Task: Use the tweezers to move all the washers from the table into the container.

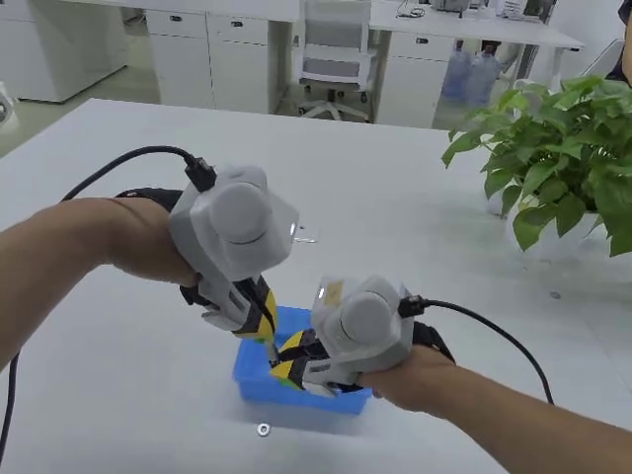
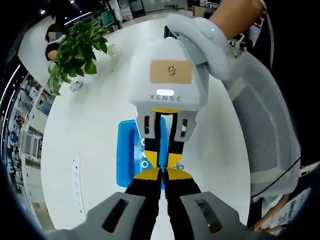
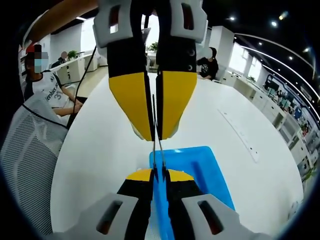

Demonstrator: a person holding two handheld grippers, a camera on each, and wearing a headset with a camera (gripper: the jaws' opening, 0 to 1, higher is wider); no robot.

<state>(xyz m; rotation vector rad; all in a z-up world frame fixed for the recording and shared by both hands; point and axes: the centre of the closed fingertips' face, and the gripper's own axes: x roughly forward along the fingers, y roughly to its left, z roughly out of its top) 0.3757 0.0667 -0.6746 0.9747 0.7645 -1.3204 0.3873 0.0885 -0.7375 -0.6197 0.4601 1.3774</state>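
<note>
A blue container (image 1: 255,380) sits on the white table (image 1: 415,217). Both grippers meet tip to tip above it. My left gripper (image 1: 265,333) comes down from the left and my right gripper (image 1: 283,366) from the right. In the right gripper view, thin metal tweezers (image 3: 154,145) run from between the left gripper's yellow jaws (image 3: 154,112) down into the right gripper's jaws (image 3: 159,175); both are shut on them. The left gripper view shows my left gripper (image 2: 163,174) shut, and washers (image 2: 144,163) lying in the container (image 2: 126,155). One washer (image 1: 263,430) lies on the table in front of the container.
A potted plant (image 1: 563,148) stands at the table's right edge. A small clear object (image 1: 306,235) lies behind the grippers. Cables trail from both grippers. An office chair (image 1: 336,49) and cabinets stand beyond the table. A person (image 3: 42,85) sits off to one side.
</note>
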